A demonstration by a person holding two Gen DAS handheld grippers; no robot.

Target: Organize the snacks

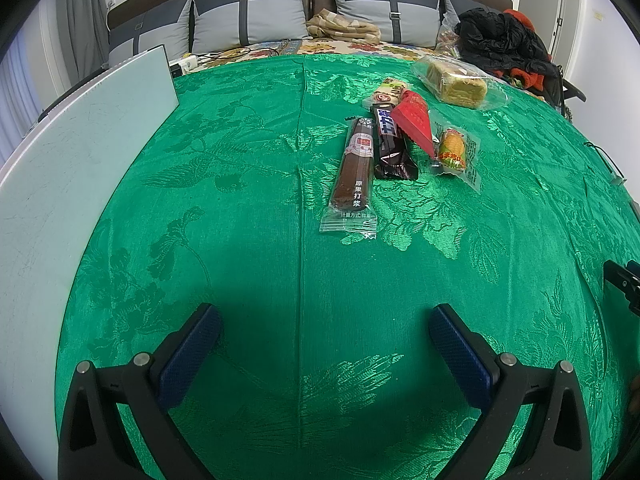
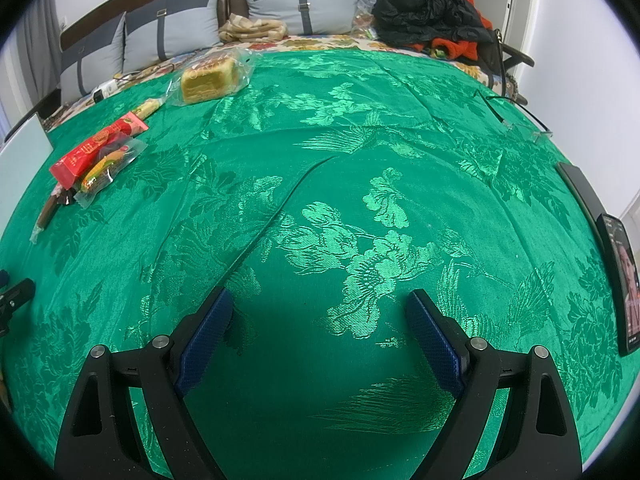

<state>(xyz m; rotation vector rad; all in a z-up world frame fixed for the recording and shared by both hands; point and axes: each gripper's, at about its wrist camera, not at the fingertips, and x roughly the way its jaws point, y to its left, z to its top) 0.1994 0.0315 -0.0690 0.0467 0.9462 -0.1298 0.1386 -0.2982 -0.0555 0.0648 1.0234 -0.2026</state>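
Both tools gaped wide and empty; the brown snack bar (image 1: pixel 354 164) lay lengthwise straight ahead of the left tool (image 1: pixel 324 332), far leftward from the right tool (image 2: pixel 318 316).

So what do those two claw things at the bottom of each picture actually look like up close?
Both look alike. The left gripper and right gripper each have two black, angular plastic fingers with triangular cut-outs and round silver rivets. The inner pads are dark blue with a fine bumpy texture. No cables, sleeves or markings show.
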